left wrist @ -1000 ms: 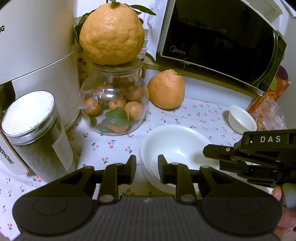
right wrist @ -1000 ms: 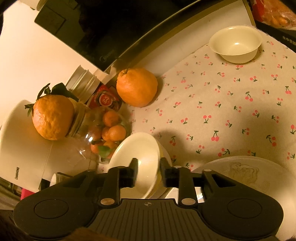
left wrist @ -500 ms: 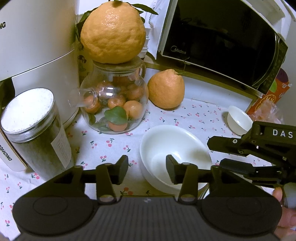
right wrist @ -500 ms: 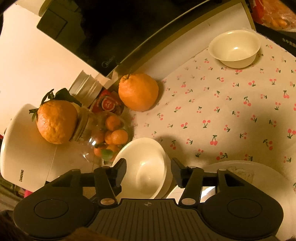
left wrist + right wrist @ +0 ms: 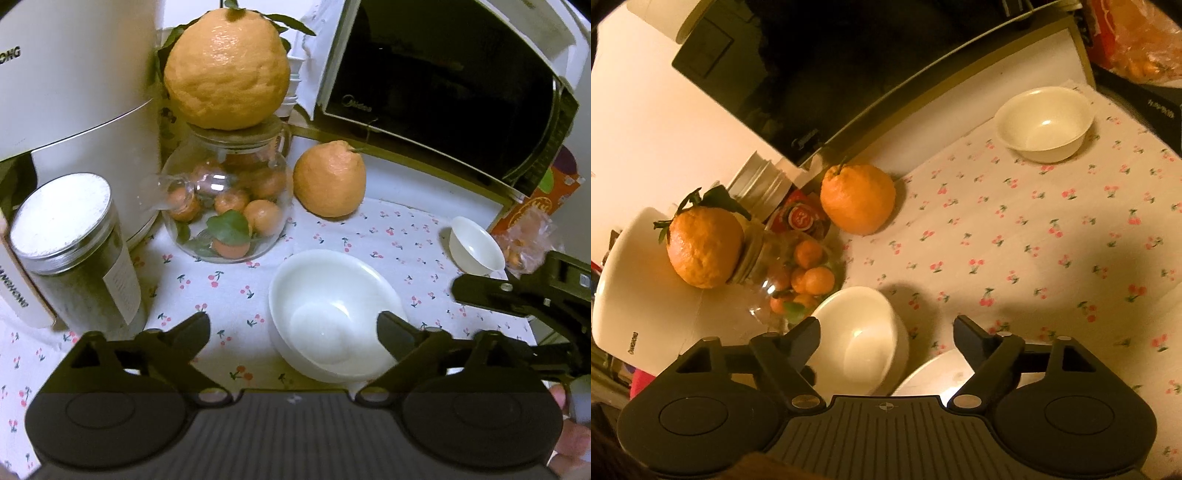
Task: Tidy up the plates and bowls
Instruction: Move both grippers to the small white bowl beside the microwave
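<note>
Two stacked white bowls sit on the cherry-print cloth, just ahead of my left gripper, which is open and empty above their near side. The stack also shows in the right wrist view, ahead of my right gripper, open and empty. A small white bowl stands far right near the microwave; it also shows in the right wrist view. A white plate lies partly hidden under the right gripper. The right gripper shows in the left wrist view at the right edge.
A glass jar of tangerines with a large orange on its lid stands behind the bowls. Another orange, a microwave, a white appliance, a metal-lidded canister and a bag of fruit surround the cloth.
Both grippers have opened wide and let go of the stacked bowls. Both have drawn back a little from the stack, which rests on the cloth.
</note>
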The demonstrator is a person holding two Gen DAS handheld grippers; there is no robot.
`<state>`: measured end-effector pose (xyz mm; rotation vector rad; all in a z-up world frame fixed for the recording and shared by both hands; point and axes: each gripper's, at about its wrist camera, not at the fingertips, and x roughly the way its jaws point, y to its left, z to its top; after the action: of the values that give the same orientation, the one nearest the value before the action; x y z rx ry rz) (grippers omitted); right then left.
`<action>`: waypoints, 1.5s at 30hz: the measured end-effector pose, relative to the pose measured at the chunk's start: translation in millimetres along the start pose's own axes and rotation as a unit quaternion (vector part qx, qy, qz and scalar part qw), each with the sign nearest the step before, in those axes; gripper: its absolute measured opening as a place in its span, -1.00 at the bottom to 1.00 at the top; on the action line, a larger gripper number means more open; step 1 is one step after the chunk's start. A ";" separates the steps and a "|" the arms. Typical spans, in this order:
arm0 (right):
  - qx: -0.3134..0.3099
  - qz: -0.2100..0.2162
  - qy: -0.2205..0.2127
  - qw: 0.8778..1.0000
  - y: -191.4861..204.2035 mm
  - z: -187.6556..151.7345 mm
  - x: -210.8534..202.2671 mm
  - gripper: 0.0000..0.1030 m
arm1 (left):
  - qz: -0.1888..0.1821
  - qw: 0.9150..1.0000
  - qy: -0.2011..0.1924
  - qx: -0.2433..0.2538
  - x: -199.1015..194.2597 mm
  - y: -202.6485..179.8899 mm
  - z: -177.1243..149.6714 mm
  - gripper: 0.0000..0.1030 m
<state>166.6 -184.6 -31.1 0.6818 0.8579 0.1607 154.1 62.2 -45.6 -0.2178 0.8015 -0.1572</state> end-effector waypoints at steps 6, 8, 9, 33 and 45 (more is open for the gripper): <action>-0.007 -0.017 -0.003 1.000 -17.3 2.9 -16.8 0.73 | 0.003 1.000 0.012 0.001 -4.3 -8.2 -2.0 0.99; -0.007 -0.023 -0.008 1.000 -23.9 4.3 -24.5 0.74 | 0.003 1.000 0.017 0.010 -3.5 -14.2 -3.7 0.99; -0.007 -0.025 -0.010 1.000 -26.8 5.1 -28.0 0.74 | 0.003 1.000 0.021 0.017 -2.4 -17.5 -4.5 0.99; 0.089 -0.034 -0.055 0.994 -121.4 77.2 -45.5 0.75 | -0.042 0.996 0.042 0.068 33.7 -128.3 33.1 0.99; 0.180 0.039 -0.095 0.978 -164.8 114.2 -21.8 0.75 | -0.093 0.993 0.050 0.050 94.5 -165.0 69.7 0.84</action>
<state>215.0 -377.3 -65.7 1.0548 0.6818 0.0084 260.1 -108.9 -22.4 -0.1899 0.8699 -0.3849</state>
